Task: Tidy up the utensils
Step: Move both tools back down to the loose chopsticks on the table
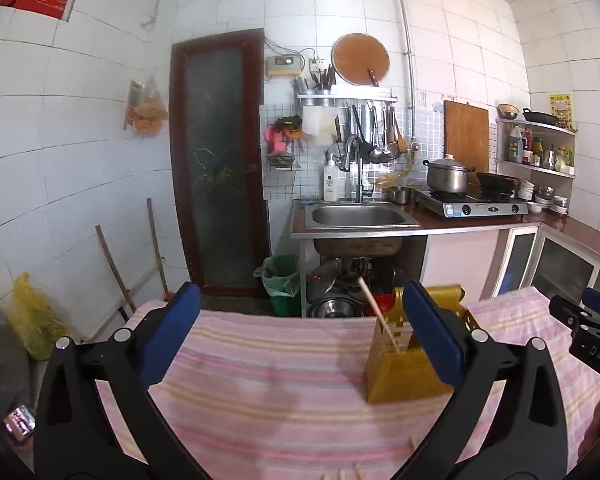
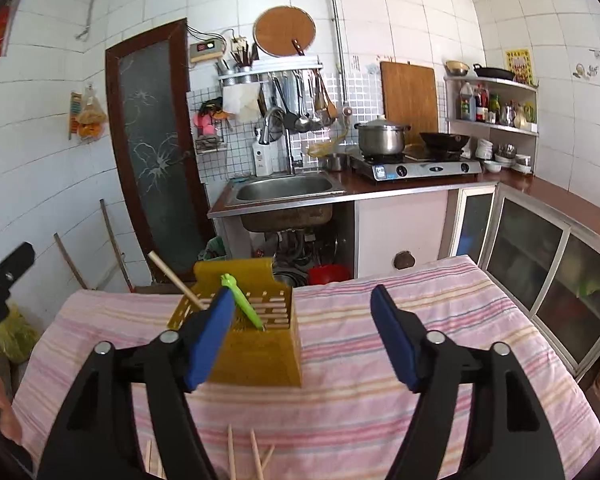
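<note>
**Light holder, loose chopsticks**

Both claws are spread and empty: the left gripper (image 1: 300, 336) and right gripper (image 2: 304, 336) hover over the cloth (image 2: 380, 400). The holder (image 2: 256, 344) stands upright near the far edge, already keeping a chopstick (image 2: 176, 280) and a green utensil (image 2: 242, 302). More chopsticks (image 2: 231, 456) lie on the cloth close below the grippers. The risks, as I judge them: thin sticks slipping from the pads or rolling on soft cloth, and a careless insertion tipping the holder off the edge.

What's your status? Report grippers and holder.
Left gripper, right gripper open, empty. Yellow holder has one chopstick, green utensil. Loose chopsticks wait.
</note>
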`<move>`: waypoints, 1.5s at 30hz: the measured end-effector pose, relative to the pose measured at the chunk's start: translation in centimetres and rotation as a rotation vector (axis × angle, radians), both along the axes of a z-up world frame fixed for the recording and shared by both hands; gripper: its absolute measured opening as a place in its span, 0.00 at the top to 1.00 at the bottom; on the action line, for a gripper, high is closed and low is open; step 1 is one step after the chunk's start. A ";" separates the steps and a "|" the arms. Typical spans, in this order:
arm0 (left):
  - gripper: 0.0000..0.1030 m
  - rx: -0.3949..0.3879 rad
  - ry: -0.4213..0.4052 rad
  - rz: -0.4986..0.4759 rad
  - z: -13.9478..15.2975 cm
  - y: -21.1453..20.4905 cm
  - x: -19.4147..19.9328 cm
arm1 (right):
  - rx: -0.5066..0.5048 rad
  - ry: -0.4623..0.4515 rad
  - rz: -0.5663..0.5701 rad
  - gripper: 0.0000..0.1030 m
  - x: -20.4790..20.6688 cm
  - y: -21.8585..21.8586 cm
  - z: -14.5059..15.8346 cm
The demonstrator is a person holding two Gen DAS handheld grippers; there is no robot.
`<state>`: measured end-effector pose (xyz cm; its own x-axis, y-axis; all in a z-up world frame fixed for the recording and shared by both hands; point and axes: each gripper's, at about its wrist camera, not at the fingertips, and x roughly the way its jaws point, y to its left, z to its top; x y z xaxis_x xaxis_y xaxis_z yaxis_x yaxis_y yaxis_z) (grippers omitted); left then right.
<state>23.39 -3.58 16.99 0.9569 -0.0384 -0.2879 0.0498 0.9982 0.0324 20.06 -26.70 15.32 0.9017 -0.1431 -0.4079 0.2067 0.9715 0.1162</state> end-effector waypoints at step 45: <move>0.09 0.033 0.543 0.045 -22.6 1.2 0.2 | -0.078 0.408 0.150 0.37 3.4 4.9 -17.9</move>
